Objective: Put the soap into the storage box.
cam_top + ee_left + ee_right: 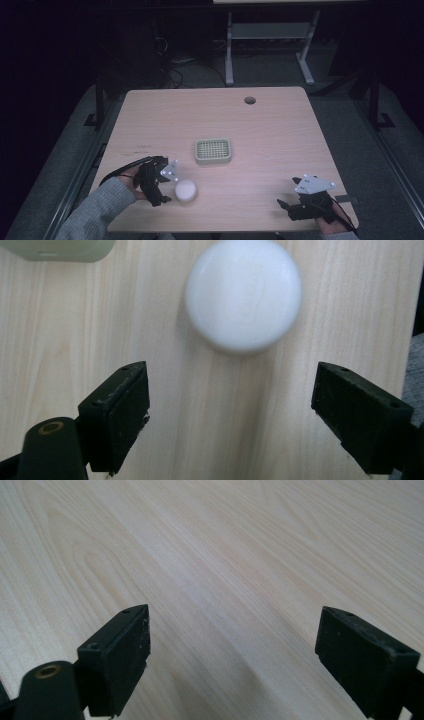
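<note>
left tongs (pixel 230 405): wide open, empty — white puck (pixel 243 294) at my 12
right tongs (pixel 232 650): wide open, empty
grab: i'd advance, centre, then close evenly

In the left gripper view the pale green tray (pixel 60 249) is cut off by the top edge, leaving a strip of its near wall beyond and to the left of the white round object (pixel 243 292). That object's top rim touches the same edge, and a faint mark on its face is too blurred to read. In the high view, small dark print (pixel 143 146) on the table (pixel 280 125), left of the tray (pixel 213 151), is too small to read.
</note>
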`<state>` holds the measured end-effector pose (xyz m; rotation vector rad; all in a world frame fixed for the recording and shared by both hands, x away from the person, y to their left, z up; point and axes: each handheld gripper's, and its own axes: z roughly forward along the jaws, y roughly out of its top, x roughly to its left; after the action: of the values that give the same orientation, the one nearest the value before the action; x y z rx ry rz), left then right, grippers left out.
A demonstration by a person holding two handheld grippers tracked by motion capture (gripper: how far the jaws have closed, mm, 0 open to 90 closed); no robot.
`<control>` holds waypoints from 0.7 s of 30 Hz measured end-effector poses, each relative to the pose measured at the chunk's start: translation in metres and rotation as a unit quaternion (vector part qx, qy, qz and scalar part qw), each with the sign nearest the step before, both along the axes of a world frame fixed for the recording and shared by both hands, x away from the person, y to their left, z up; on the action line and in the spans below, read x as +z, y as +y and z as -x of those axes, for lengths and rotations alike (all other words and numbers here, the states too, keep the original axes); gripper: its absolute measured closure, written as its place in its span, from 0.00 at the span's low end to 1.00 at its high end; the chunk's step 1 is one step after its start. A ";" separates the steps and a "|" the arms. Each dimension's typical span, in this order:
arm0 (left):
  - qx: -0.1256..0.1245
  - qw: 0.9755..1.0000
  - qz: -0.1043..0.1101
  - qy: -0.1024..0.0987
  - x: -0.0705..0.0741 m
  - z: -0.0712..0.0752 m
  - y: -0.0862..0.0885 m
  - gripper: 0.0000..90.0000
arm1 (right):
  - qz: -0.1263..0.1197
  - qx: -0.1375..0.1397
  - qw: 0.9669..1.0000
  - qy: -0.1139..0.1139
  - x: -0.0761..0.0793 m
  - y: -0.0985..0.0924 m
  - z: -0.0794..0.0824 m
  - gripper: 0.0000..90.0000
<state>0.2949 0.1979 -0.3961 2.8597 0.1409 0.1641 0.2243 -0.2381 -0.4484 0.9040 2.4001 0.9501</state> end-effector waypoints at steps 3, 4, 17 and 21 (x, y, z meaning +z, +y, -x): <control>-0.007 1.000 -0.002 0.002 -0.001 0.000 -0.005 0.17 | 0.000 0.000 1.000 0.000 0.000 0.000 0.000 0.15; -0.007 1.000 -0.003 0.002 -0.001 -0.001 -0.006 0.17 | 0.000 0.000 1.000 -0.001 0.000 0.000 0.000 0.15; -0.017 1.000 -0.002 0.007 -0.001 -0.002 -0.017 0.17 | 0.003 0.003 1.000 -0.004 0.001 -0.001 0.000 0.15; -0.020 1.000 -0.003 0.008 0.000 -0.003 -0.022 0.17 | 0.000 0.003 1.000 -0.003 0.001 0.000 0.000 0.15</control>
<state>0.2983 0.1763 -0.3962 2.8682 0.0851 0.1346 0.2238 -0.2385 -0.4474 0.8939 2.3984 0.9531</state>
